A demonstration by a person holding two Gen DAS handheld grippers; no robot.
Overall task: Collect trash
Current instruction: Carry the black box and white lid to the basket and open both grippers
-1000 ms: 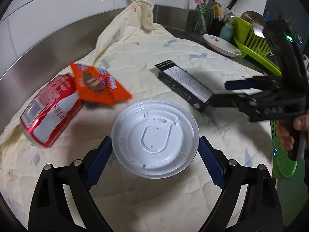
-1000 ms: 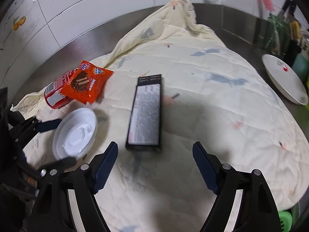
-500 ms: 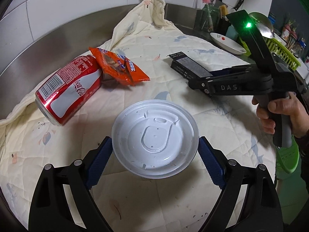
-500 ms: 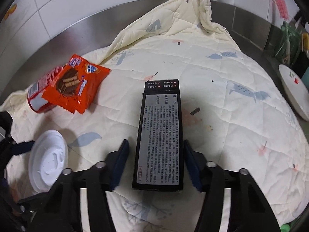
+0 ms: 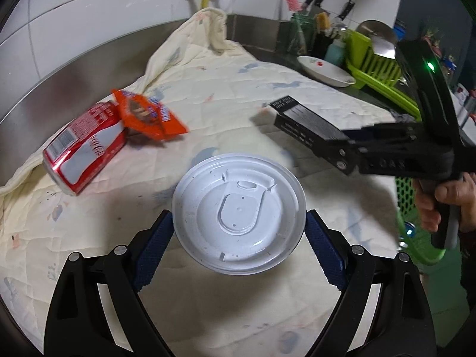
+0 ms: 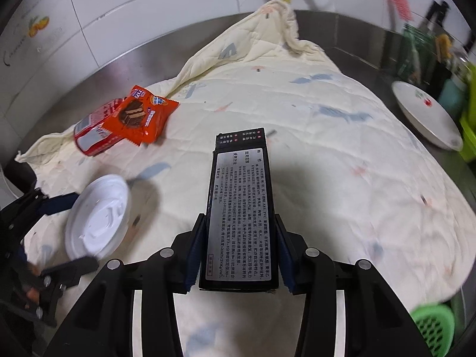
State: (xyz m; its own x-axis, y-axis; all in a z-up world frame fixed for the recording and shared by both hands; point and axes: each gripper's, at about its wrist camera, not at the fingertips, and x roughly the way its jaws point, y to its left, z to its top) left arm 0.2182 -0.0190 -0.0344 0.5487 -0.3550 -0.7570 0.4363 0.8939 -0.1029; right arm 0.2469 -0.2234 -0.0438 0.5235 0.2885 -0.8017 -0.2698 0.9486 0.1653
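Left wrist view: left gripper [image 5: 239, 239] wide, blue pads flanking white plastic lid [image 5: 239, 212] held flat above quilted cloth [image 5: 226, 95].

Right wrist view: right gripper [image 6: 239, 257] narrow, clamping black box [image 6: 241, 205] near end; long axis points away, above cloth.

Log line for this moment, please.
left gripper: shut on white lid | right gripper: shut on black box | remaining: red can, orange wrapper

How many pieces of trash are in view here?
4: white lid held by left gripper, black box clamped in right gripper, red can and orange wrapper on the quilt.
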